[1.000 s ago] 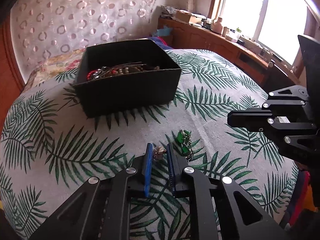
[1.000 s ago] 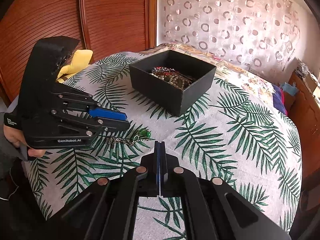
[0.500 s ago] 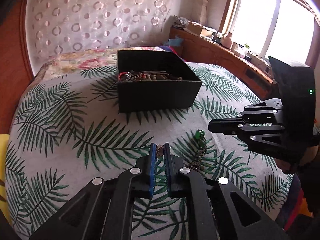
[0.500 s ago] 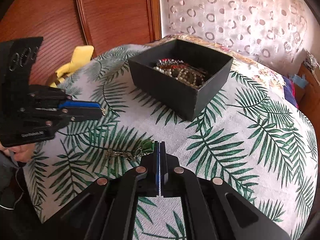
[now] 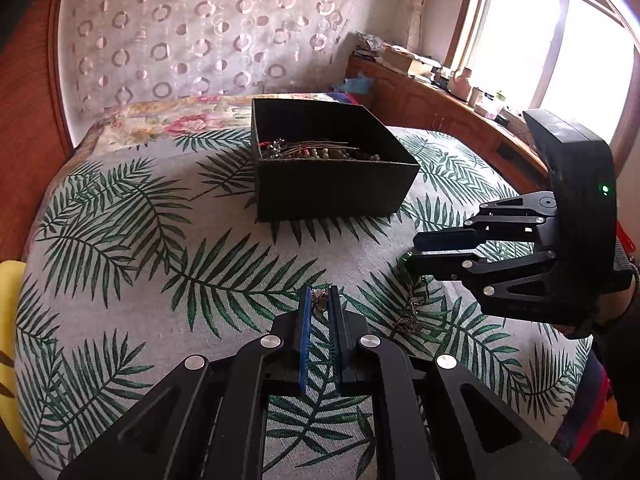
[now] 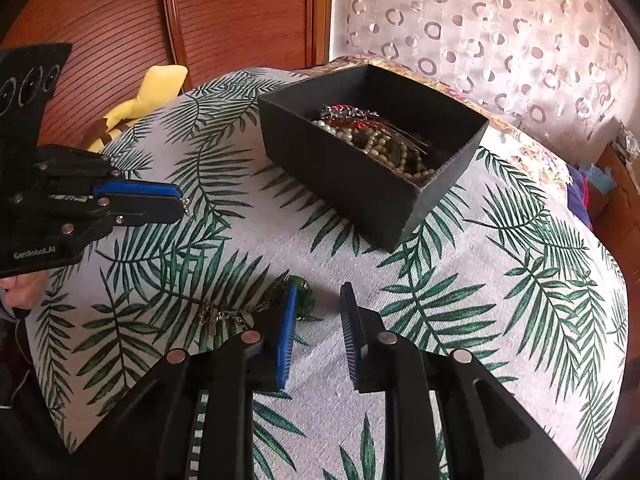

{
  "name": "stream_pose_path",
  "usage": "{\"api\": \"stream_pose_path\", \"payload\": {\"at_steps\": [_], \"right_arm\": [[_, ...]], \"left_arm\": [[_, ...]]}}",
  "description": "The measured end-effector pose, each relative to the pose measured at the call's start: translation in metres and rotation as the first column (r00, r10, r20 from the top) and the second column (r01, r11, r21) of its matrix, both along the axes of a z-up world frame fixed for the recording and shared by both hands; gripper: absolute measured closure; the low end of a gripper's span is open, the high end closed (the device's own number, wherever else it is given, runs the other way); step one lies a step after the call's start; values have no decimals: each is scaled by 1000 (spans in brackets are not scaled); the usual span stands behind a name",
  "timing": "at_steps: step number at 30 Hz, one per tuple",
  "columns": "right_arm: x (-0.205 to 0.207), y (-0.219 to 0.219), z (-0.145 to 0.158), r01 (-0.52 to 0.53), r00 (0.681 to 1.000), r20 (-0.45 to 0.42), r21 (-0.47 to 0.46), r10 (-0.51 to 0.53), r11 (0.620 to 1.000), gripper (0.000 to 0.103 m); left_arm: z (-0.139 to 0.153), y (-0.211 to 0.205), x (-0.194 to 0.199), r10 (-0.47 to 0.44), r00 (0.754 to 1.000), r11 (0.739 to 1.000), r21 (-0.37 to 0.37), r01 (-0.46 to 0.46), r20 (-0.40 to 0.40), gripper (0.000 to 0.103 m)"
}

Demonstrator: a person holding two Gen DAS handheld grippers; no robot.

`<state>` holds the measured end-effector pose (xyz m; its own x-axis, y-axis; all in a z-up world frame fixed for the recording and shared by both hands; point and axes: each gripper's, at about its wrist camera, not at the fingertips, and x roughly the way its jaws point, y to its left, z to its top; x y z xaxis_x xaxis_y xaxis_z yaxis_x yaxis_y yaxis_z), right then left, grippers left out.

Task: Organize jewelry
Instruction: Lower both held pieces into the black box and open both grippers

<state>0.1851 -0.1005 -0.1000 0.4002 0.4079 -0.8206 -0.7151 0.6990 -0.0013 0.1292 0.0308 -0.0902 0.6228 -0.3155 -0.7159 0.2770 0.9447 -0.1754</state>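
Observation:
A black open box (image 5: 332, 184) full of beads and chains stands on the leaf-print cloth; it also shows in the right wrist view (image 6: 360, 176). My left gripper (image 5: 319, 300) is shut on a small silvery jewelry piece (image 5: 319, 305) and holds it above the cloth; it shows at left in the right wrist view (image 6: 182, 205). A green-stone chain (image 6: 304, 300) lies on the cloth. My right gripper (image 6: 318, 304) is open just above it, with the stone by its left finger. In the left wrist view the right gripper (image 5: 416, 252) covers part of the chain (image 5: 412, 312).
A yellow cloth (image 6: 140, 100) lies at the table's far left edge by the wooden wall. A floral cloth (image 5: 160, 120) lies behind the box. A cluttered wooden sideboard (image 5: 440, 96) runs under the window on the right.
My left gripper has lifted and drawn back with the small piece in it. My right gripper has opened from shut and moved down over the green-stone chain.

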Motion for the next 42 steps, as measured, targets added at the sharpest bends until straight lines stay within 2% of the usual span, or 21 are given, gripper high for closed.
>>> {"api": "stream_pose_path", "payload": {"at_steps": [4, 5, 6, 7, 11, 14, 21, 28, 34, 36, 42], "right_arm": [[2, 9, -1, -22, 1000, 10, -21, 22, 1000, 79], [2, 11, 0, -28, 1000, 12, -26, 28, 999, 81], [2, 13, 0, -39, 999, 5, -25, 39, 999, 93], [0, 14, 0, -53, 999, 3, -27, 53, 998, 97], [-8, 12, 2, -58, 998, 29, -25, 59, 998, 97], [-12, 7, 15, -49, 997, 62, 8, 48, 999, 97], [-16, -7, 71, -48, 985, 171, 93, 31, 994, 97], [8, -11, 107, -45, 973, 232, 133, 13, 990, 97], [46, -4, 107, -20, 972, 233, 137, -13, 990, 97], [61, -2, 102, -11, 976, 215, 140, -20, 990, 97], [94, -1, 83, 28, 986, 159, 152, -52, 988, 95]], "left_arm": [[-1, 4, -1, 8, 1000, 1000, -2, -8, -2, 96], [-1, 5, -1, 11, 1000, 1000, -4, -11, -3, 96], [-1, 5, -1, 13, 1000, 1000, -6, -13, -3, 96], [-1, 7, -1, 16, 1000, 1000, -8, -16, -3, 96], [5, 10, -2, 22, 1000, 1000, -12, -22, 13, 96], [15, 11, -3, 26, 999, 999, -21, -26, 33, 96], [39, 10, 3, 30, 996, 999, -32, -27, 82, 96], [61, -2, 27, 19, 992, 1000, -26, -16, 125, 96], [68, -11, 55, 16, 990, 1000, -1, -16, 138, 96], [67, -15, 66, 19, 990, 1000, 21, -22, 140, 96], [60, -17, 93, 30, 993, 999, 25, -33, 116, 96]]}}
